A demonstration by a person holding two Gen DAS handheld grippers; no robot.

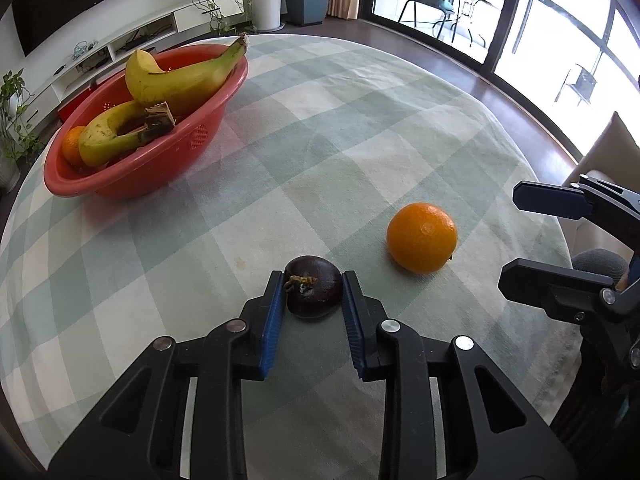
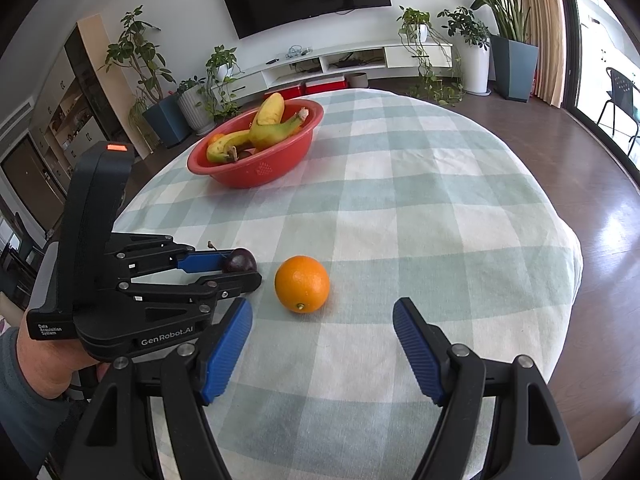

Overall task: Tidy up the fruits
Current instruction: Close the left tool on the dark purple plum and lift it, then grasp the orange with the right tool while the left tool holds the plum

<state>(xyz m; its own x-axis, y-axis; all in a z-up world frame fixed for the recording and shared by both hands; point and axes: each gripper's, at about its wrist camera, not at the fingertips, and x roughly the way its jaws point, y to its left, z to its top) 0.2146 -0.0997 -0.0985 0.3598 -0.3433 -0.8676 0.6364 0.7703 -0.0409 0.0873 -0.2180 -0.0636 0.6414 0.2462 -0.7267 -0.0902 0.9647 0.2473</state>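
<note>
Left wrist view: the left hand-held gripper (image 1: 314, 294) has its blue pads against both sides of a dark purple round fruit (image 1: 314, 291) on the green-checked cloth surface (image 1: 360, 120). A round orange (image 1: 421, 237) lies near it to the right; a red plastic bowl (image 1: 160, 160) with yellow bananas (image 1: 180, 76) sits well apart.

Right wrist view: the right hand-held gripper (image 2: 322, 350) is spread wide and holds nothing, just short of the orange.

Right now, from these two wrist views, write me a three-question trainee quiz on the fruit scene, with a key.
1. True or false: the left gripper has its pads on either side of the dark purple fruit.
2. Multiple choice: where is the large orange? A) in the red bowl B) on the checked tablecloth C) between the right gripper's fingers
3. Fill in: the red bowl holds two ____ and a small orange fruit.

Key: 1 true. 2 B; the right gripper is open and short of it. 3 bananas.
</note>
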